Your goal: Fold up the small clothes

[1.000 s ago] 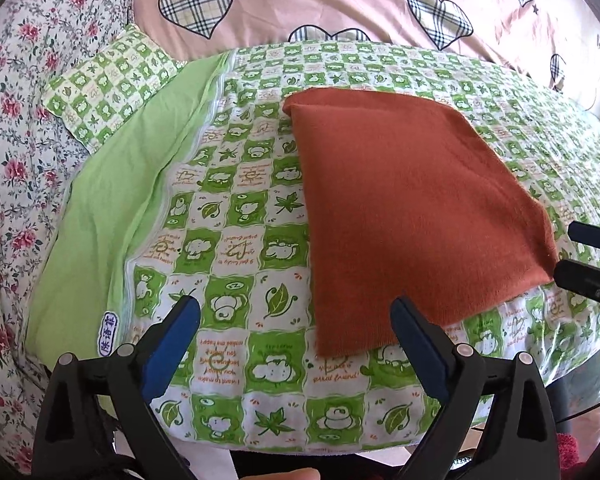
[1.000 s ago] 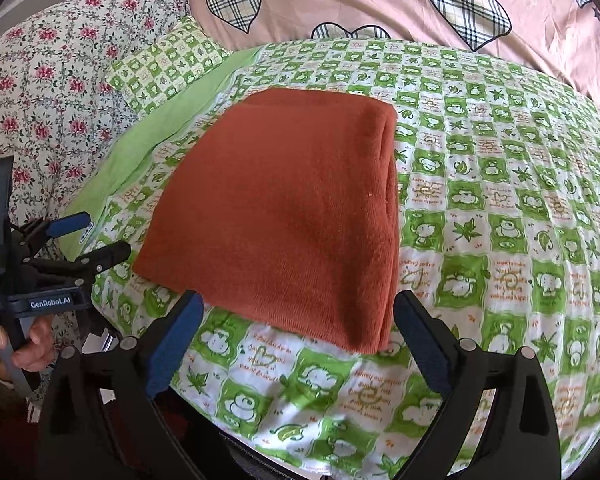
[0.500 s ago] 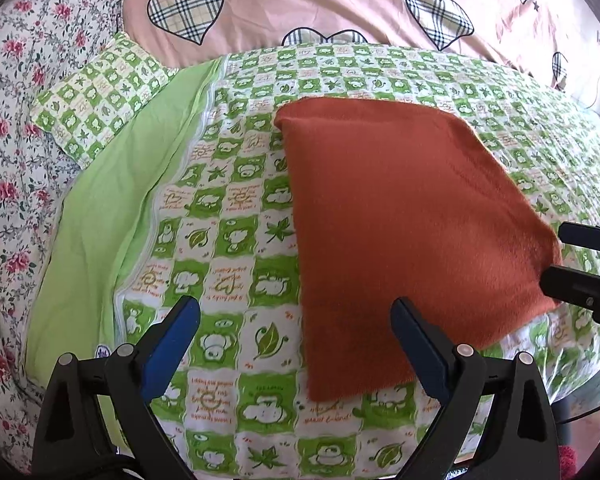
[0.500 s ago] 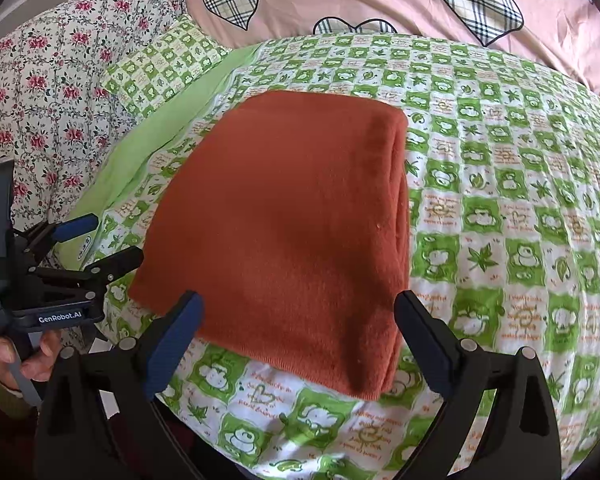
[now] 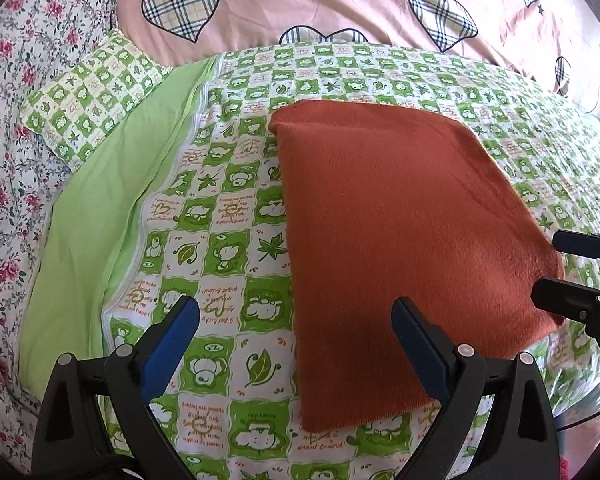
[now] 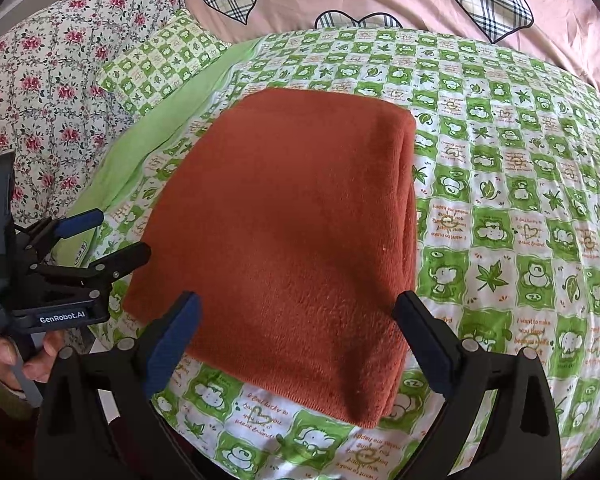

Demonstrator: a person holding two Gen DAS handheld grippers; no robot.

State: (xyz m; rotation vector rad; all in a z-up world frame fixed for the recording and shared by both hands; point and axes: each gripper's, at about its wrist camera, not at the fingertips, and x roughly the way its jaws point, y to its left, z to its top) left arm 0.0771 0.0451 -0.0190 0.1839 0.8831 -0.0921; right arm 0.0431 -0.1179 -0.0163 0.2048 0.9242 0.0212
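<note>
A rust-orange knitted garment lies folded into a flat rectangle on the green-and-white patterned quilt. My left gripper hovers open over the garment's near left edge, nothing between its blue pads. In the right wrist view the same garment shows stacked layers along its right side. My right gripper is open just above its near edge, empty. The right gripper shows at the right edge of the left view; the left gripper, held by a hand, is at the left of the right view.
A light green sheet strip borders the quilt on the left, with a small matching pillow beyond it. A pink duvet with plaid hearts lies at the back, floral bedding at far left. The bed edge is close below both grippers.
Both grippers have moved forward and slightly lower towards the garment's near edge, so it looms larger. The garment itself has not shifted, and both stay open.
</note>
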